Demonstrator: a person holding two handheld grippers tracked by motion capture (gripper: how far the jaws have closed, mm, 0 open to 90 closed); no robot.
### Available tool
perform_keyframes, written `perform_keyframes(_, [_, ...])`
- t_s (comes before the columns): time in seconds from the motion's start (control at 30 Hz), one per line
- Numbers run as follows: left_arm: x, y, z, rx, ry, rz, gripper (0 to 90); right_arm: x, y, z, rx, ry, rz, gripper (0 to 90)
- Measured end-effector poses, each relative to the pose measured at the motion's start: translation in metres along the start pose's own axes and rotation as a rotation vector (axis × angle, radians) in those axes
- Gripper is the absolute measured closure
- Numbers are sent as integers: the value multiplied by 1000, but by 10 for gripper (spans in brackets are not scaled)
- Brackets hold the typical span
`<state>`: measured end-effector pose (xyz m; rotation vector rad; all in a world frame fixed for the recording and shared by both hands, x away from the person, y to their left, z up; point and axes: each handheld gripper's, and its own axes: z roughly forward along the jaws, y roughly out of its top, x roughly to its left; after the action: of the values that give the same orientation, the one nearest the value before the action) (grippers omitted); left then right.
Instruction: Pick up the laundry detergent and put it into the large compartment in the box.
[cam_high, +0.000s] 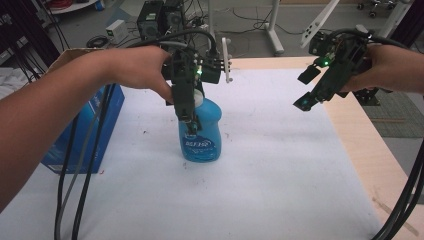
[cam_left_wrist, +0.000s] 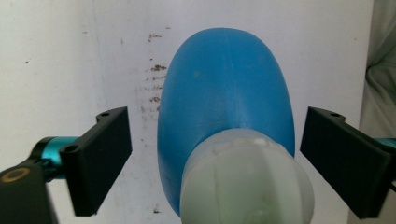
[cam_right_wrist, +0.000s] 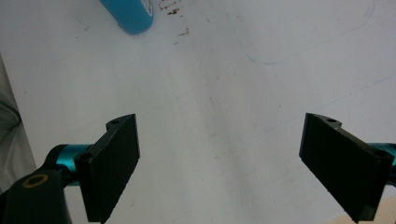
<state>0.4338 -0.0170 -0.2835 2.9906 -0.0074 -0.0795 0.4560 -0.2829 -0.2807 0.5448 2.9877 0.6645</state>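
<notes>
Between the two black pads of the left gripper (cam_left_wrist: 215, 158) stands the white cap (cam_left_wrist: 245, 179) of a blue bottle (cam_left_wrist: 226, 93); the jaws straddle it with a gap showing on each side, so neither pad presses on it. That gripper points straight down over the bottle's top, the person's left hand (cam_high: 137, 70) wrapped around its body. The right gripper (cam_right_wrist: 219, 163) hangs above the right part of the table with its jaws spread wide and nothing between them, tilted down and toward the left, held by the right hand (cam_high: 392, 67).

The bottle stands upright near the middle of the white sheet (cam_high: 280, 165), slightly left, its long axis vertical and its cap pointing up, its label facing the near edge. The sheet is smudged with small brown marks beside the bottle and covers a pale wooden table (cam_high: 367, 145), whose bare edge shows at the right. A blue box (cam_high: 102, 127) sits at the table's left side, just left of the sheet. Beyond the far edge are a grey floor, cables and equipment stands.
</notes>
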Motion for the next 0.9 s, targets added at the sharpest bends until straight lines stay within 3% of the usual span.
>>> perform_keyframes(0.43, [2,0,3,1,3,5,156,-1,0,0,-2,0,-2,114])
perform_keyframes(0.9, [2,-1,3,0,-13,28,300,0,1,1,-1,3,0,115])
